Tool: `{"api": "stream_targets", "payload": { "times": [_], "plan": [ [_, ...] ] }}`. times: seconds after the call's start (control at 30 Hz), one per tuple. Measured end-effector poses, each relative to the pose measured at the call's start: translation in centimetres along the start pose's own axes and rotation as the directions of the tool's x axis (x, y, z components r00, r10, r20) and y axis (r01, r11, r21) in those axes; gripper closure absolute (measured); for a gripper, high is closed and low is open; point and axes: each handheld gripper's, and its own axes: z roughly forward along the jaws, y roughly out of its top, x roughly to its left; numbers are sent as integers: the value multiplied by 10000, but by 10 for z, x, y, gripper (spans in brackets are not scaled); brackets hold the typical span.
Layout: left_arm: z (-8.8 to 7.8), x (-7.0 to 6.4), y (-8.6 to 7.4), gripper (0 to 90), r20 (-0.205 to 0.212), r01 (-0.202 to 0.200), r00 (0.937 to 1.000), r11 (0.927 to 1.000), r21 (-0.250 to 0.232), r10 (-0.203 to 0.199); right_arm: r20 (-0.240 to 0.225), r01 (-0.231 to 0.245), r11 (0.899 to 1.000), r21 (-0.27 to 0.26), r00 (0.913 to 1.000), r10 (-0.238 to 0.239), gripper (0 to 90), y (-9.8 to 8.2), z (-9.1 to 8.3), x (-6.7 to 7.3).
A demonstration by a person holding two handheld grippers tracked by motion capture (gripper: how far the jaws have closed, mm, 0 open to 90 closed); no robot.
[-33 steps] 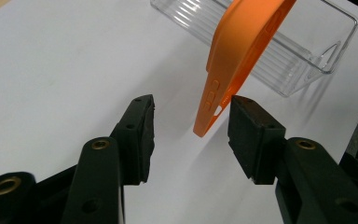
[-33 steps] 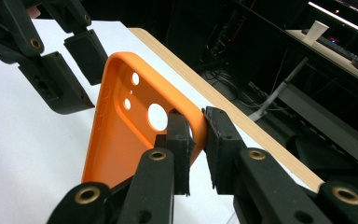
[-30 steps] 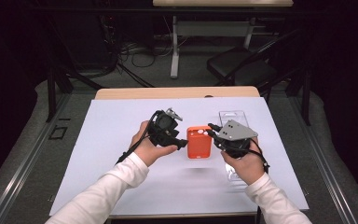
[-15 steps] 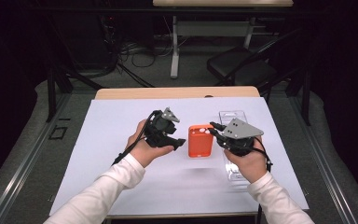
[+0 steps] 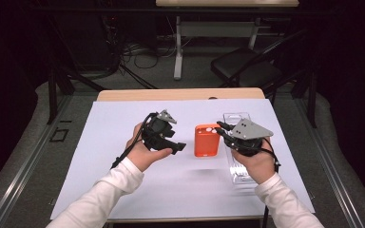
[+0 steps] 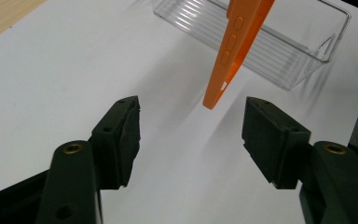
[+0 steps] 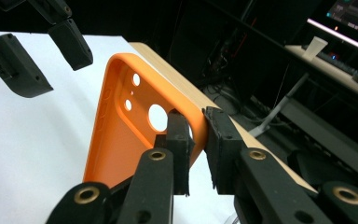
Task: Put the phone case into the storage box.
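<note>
An orange phone case (image 5: pixel 206 141) is held up on edge over the white sheet, between the two hands. My right gripper (image 7: pixel 198 128) is shut on the case (image 7: pixel 126 135) at its top rim, beside the camera cut-out. My left gripper (image 6: pixel 191 126) is open; its jaws have just been opening and nothing is between them. The case's edge (image 6: pixel 235 42), with its side buttons, hangs just beyond the pads and touches neither. In the high view, the left gripper (image 5: pixel 178 145) sits a little left of the case and the right gripper (image 5: pixel 220 128) at its right edge.
A clear ribbed plastic tray (image 5: pixel 237 166) lies on the white sheet (image 5: pixel 100 156) under my right hand, and is seen behind the case as the tray (image 6: pixel 284 51). The wooden table edge (image 5: pixel 171 94) runs along the back. A dark chair (image 5: pixel 247 71) stands beyond.
The left gripper has drawn back to the left, away from the orange case, with its jaws wider apart. The right gripper keeps its hold on the case and has hardly moved.
</note>
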Motion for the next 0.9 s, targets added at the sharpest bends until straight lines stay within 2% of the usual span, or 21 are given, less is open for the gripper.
{"api": "stream_targets", "payload": {
  "times": [0.2, 0.43, 0.57, 0.67, 0.9],
  "plan": [
    [-4, 3, -3, 309, -98, 236, 9997, 9996, -159, -238, -1, -5, 9998, -191, 10000, 5, 803, 0, -3, -7],
    [-8, 7, -8, 275, 37, 632, 9980, 9970, -458, -631, 220, 85, 9997, -218, 9997, -80, 802, 2, -9, -18],
    [-8, 9, -11, 237, 415, 550, 9977, 9972, -502, -530, 357, 127, 9996, -269, 9993, -117, 801, 3, -12, -26],
    [-7, 10, -14, 183, 450, 508, 9978, 9977, -449, -488, 453, 61, 9994, -336, 9990, -46, 801, 3, -13, -31],
    [-11, 15, -20, 162, 423, 642, 9972, 9954, -712, -612, 808, 123, 9993, -351, 9967, -94, 801, 3, -15, -44]
  ]
}}
